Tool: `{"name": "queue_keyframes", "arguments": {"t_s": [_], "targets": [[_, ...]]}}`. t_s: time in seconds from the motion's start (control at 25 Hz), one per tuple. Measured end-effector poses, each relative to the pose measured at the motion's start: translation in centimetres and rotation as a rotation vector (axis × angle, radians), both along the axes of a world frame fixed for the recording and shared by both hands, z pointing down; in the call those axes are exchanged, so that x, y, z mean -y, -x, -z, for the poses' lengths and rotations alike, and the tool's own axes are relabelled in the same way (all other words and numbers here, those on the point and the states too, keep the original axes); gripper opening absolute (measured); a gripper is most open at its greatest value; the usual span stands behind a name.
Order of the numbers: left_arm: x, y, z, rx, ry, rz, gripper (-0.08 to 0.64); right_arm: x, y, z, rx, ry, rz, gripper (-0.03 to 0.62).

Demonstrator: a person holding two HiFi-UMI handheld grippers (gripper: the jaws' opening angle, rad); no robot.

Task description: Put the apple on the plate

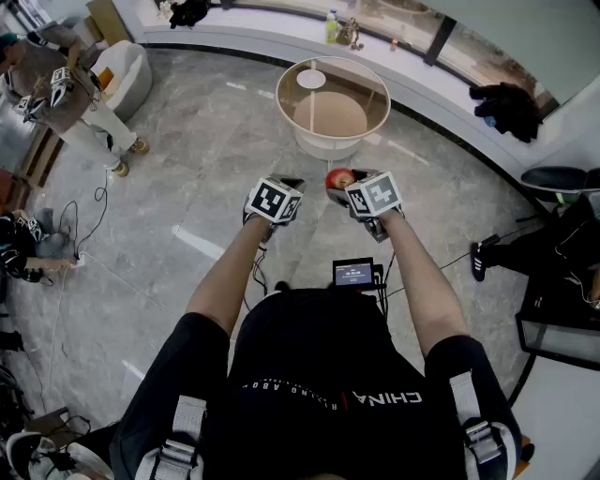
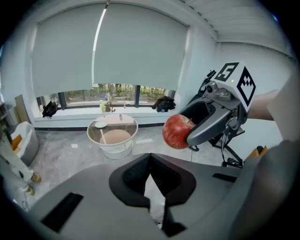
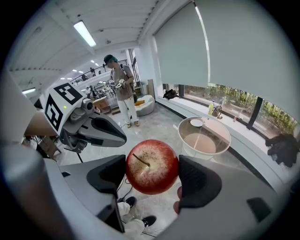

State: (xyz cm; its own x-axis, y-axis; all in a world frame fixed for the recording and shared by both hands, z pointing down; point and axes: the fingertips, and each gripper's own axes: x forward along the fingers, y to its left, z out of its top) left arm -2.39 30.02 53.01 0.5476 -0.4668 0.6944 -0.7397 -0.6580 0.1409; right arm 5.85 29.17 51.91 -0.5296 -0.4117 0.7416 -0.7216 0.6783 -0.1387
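Note:
A red apple (image 1: pixel 338 178) (image 3: pixel 152 166) hangs in the air, clamped between the two black pads of my right gripper (image 1: pixel 343 186) (image 3: pixel 153 174), which is shut on it, stem towards the camera. The left gripper view shows the apple (image 2: pixel 177 131) at the tip of that gripper. My left gripper (image 1: pixel 287 185) (image 2: pixel 150 157) is just left of it, jaws closed together and holding nothing. A small white plate (image 1: pixel 311 80) (image 2: pixel 100 124) (image 3: pixel 196 123) lies on a round glass-topped table (image 1: pixel 375 94) a few steps ahead.
Marble floor lies between me and the table. Another person (image 1: pixel 70 103) stands at the far left by a white armchair (image 1: pixel 127 75). A window ledge holds bottles (image 1: pixel 331 26) and dark clothing (image 1: pixel 511 108). Cables (image 1: pixel 94 216) trail on the floor; a black stand (image 1: pixel 562 309) is at the right.

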Motion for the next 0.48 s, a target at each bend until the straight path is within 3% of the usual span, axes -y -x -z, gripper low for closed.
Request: {"name": "queue_keyframes", "arguments": {"t_s": [0.48], "targets": [[0.03, 0.73, -0.74, 0.001, 0.005, 0.011, 0.017, 0.05, 0.07, 0.20, -0.004, 0.001, -0.035, 0.377]]}}
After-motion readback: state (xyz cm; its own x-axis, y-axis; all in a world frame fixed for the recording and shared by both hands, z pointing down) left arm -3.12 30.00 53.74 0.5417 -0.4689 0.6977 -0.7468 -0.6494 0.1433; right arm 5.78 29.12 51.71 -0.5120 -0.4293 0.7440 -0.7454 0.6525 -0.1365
